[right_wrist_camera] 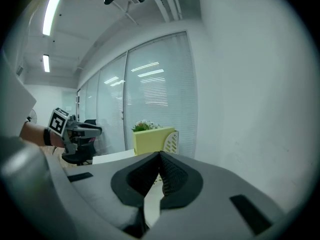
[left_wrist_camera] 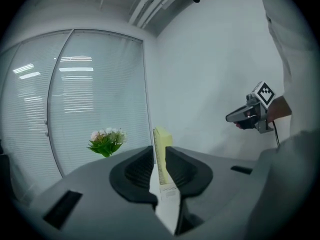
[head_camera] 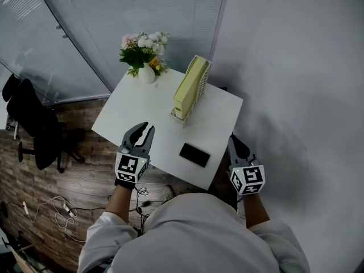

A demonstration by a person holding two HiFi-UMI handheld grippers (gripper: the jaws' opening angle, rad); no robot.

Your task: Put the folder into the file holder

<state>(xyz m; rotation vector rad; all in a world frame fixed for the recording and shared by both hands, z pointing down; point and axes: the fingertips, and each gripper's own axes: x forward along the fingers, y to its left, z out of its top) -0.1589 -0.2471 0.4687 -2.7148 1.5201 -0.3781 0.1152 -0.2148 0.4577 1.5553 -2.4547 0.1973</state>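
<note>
A yellow folder stands upright in a white mesh file holder at the far middle of the white table. My left gripper hovers over the table's near left edge. Its jaws are a narrow gap apart with nothing between them, and they point at the folder. My right gripper is off the table's near right corner, shut and empty. In the right gripper view the folder and the holder lie ahead beyond the closed tips.
A vase of flowers stands at the table's far left corner. A black phone lies near the front edge between the grippers. A black office chair and cables are on the wooden floor to the left. A wall is close on the right.
</note>
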